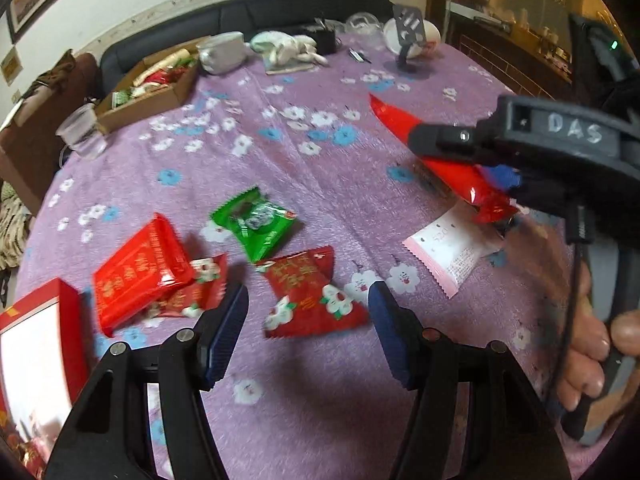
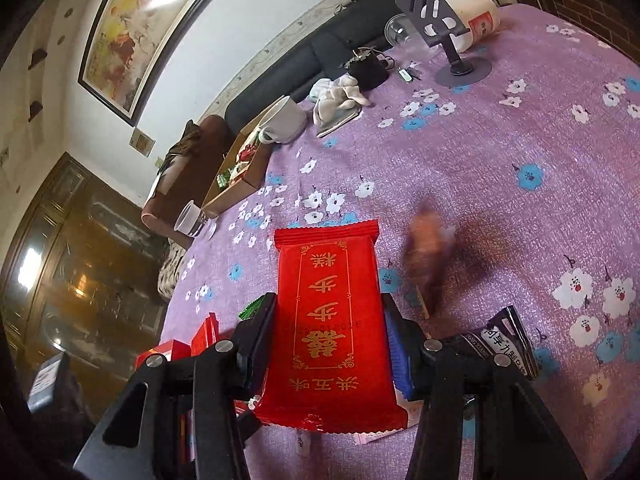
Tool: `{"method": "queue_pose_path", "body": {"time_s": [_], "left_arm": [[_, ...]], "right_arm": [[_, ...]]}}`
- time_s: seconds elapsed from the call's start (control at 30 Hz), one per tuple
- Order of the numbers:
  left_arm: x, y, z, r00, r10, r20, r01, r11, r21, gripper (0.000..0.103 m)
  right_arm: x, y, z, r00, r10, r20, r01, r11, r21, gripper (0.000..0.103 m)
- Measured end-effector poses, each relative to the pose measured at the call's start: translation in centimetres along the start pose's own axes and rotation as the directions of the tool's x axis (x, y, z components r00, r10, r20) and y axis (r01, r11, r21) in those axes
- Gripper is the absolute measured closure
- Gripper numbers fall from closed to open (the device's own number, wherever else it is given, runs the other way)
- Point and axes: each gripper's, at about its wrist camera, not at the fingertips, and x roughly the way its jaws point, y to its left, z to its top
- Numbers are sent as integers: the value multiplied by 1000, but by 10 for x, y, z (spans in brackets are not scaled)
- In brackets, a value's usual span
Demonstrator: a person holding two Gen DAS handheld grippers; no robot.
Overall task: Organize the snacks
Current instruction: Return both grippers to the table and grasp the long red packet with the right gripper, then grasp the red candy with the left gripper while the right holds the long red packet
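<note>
My left gripper (image 1: 308, 300) is open just above a red flowered snack packet (image 1: 312, 296) on the purple tablecloth. Near it lie a green packet (image 1: 256, 224), a red packet with gold print (image 1: 140, 272) over another flowered one (image 1: 200, 284), and a pink-white packet (image 1: 452, 248). My right gripper (image 2: 328, 312) is shut on a long red packet with gold characters (image 2: 332, 320) and holds it above the table; it shows in the left wrist view (image 1: 440, 160) at the right. A brown blurred snack (image 2: 428, 256) and a dark packet (image 2: 508, 340) lie beside it.
A cardboard box (image 1: 152, 84) with snacks stands at the far left, with a plastic cup (image 1: 80, 132) in front and a white mug (image 1: 222, 54) behind. A red-and-white box (image 1: 36, 344) is at the near left. A phone stand (image 2: 448, 36), cloth and jar stand at the back.
</note>
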Motion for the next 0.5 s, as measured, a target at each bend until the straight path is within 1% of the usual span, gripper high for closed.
{"method": "queue_pose_path", "body": {"time_s": [0.1,0.13,0.17,0.27,0.3,0.5], "left_arm": [[12,-2,0,1000,-9,-10,9,1000,2,42],[16,-1,0,1000,-18,-8,18,1000,0,45],[17,-1,0,1000,-19,-9,19,1000,-2,53],[26,3,-4,999,-38,-26,37,999,-15,53],[26,5,-6,999,-48,-4,48,999,-23,53],[19,13,-12,998,-60,22,61,996,-58,53]], "right_arm": [[-2,3,-2,1000,11,6,-11,1000,-10,53],[-2,3,-1,1000,10,7,-10,1000,-9,53],[-2,3,-2,1000,11,5,-11,1000,-7,53],[1,1,-2,1000,8,-7,-8,1000,2,53],[2,1,-2,1000,8,-13,-8,1000,4,53],[4,1,-4,1000,9,-16,-9,1000,-2,53]]}}
